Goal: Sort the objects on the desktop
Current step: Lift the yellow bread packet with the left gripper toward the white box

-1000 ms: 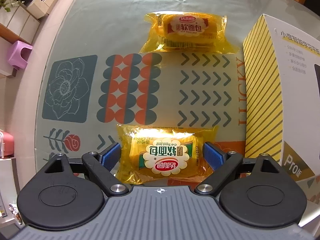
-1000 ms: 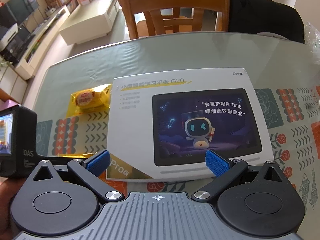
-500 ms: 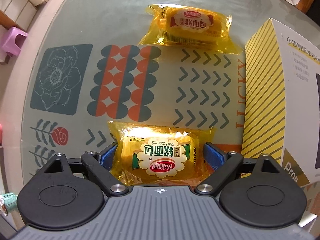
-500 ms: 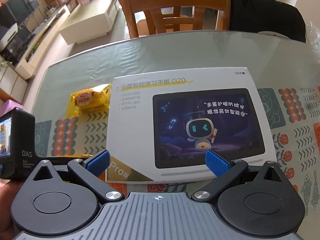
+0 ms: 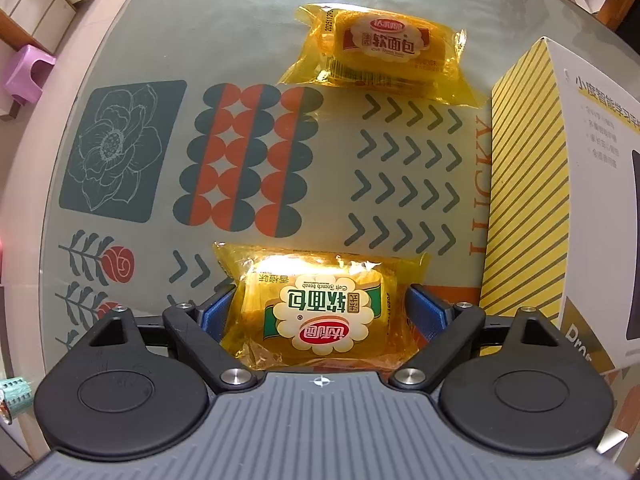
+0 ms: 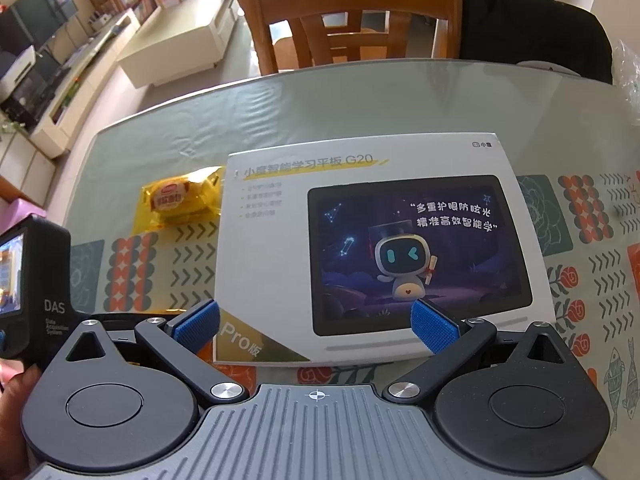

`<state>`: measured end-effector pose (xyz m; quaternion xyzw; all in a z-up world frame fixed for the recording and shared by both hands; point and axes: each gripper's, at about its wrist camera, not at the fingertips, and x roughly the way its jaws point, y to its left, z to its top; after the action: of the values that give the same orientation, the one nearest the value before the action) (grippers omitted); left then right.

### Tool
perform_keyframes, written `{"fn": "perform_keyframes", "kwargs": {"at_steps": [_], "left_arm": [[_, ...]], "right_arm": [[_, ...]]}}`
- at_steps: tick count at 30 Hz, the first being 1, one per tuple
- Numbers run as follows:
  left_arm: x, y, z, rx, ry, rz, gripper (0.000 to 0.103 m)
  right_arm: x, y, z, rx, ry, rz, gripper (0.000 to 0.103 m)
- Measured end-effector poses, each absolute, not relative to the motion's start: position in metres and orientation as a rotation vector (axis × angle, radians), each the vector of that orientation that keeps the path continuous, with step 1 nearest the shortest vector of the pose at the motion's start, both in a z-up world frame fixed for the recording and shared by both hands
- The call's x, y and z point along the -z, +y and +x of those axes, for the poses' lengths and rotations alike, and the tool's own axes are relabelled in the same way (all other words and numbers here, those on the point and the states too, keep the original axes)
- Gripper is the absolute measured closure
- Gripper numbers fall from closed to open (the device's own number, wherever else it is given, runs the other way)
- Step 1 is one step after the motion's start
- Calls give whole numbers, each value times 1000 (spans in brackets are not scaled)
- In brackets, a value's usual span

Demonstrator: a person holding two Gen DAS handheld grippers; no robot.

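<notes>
Flanking near bread pack [image 5: 320, 312], left gripper [image 5: 320, 312] only.

I see a near bread packet [image 5: 320, 312] in clear yellow film, with a white scalloped label, green bands and a red logo. The far bread packet [image 5: 384, 56] is the same yellow, but its label carries red-brown bands. My blue finger pads [image 5: 426, 316] sit on black arms against a grey ribbed body. The table cover [image 5: 280, 32] is pale grey-green, printed with dark teal and orange circles, grey chevrons and a white-lined flower (on a teal square). The tablet box [image 6: 376, 240] is white, with a yellow-and-white striped side and a dark purple screen picture.
</notes>
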<state>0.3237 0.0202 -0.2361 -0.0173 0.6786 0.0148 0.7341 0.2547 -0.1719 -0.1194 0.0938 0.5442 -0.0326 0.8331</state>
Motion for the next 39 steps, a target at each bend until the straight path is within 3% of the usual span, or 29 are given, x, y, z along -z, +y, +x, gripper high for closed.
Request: {"fn": "perform_keyframes", "kwargs": {"at_steps": [3, 7, 19, 39], "left_arm": [[227, 22, 320, -45, 1483, -49, 12], [212, 19, 311, -51, 1447, -17, 17], [160, 6, 304, -67, 1382, -10, 18], [94, 9, 202, 26, 1304, -17, 18]], "right_arm": [[116, -172, 252, 68, 1146, 196, 0], [110, -172, 246, 69, 1136, 194, 0], [94, -172, 227, 78, 1111, 181, 0], [65, -155, 153, 115, 1053, 91, 0]]}}
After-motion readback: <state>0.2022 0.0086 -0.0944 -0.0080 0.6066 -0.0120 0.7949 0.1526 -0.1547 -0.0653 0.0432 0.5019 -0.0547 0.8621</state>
